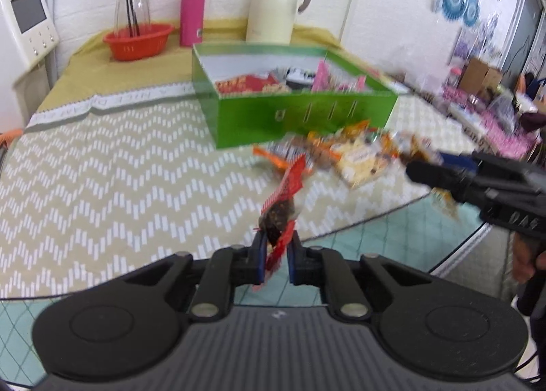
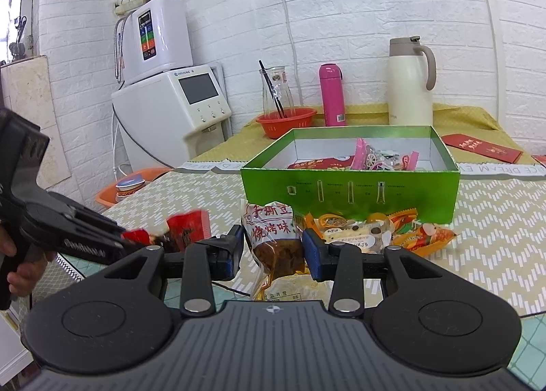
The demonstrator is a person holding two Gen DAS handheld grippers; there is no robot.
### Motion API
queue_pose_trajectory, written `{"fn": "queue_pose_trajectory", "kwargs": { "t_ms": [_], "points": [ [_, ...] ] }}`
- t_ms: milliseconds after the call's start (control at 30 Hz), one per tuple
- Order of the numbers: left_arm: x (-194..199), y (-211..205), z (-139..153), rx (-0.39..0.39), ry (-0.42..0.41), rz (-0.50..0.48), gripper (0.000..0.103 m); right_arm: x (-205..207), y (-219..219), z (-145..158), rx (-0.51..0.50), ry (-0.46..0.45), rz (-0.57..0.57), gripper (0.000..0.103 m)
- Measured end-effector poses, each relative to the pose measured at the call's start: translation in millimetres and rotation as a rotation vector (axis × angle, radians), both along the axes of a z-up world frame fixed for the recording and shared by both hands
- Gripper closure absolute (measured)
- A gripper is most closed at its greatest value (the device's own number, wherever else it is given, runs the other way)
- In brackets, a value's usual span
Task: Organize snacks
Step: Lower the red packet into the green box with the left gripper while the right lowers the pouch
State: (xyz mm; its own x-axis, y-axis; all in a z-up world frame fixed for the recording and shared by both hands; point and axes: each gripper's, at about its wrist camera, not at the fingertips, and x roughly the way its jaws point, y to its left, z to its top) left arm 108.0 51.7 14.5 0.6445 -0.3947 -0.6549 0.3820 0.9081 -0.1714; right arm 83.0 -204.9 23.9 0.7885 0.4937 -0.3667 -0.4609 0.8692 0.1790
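Note:
My left gripper is shut on a red snack packet and holds it above the tablecloth, short of the green box. The same packet shows in the right wrist view. My right gripper is shut on a clear packet of brown snack with red lettering, lifted near the table's front edge. The green box holds several snacks. A pile of loose snacks lies on the cloth in front of it, also seen in the left wrist view.
At the back of the table stand a red basket with a glass carafe, a pink bottle and a cream thermos jug. A red envelope lies at the back right. A white water dispenser stands left of the table.

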Motion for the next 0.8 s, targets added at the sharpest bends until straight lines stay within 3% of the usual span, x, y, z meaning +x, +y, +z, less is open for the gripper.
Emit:
{"fn": "queue_pose_trajectory", "kwargs": {
  "t_ms": [367,600,800],
  "points": [
    [49,-12,69,-0.185,-0.189,0.033,0.094,44,3,43,-0.033,-0.151,-0.027,0.037],
    [107,-29,69,-0.208,-0.205,0.077,0.094,101,8,35,-0.061,-0.141,-0.066,0.036],
    [150,-32,47,-0.218,-0.144,0.104,0.094,139,15,15,-0.095,-0.076,-0.066,0.036]
  ]
}}
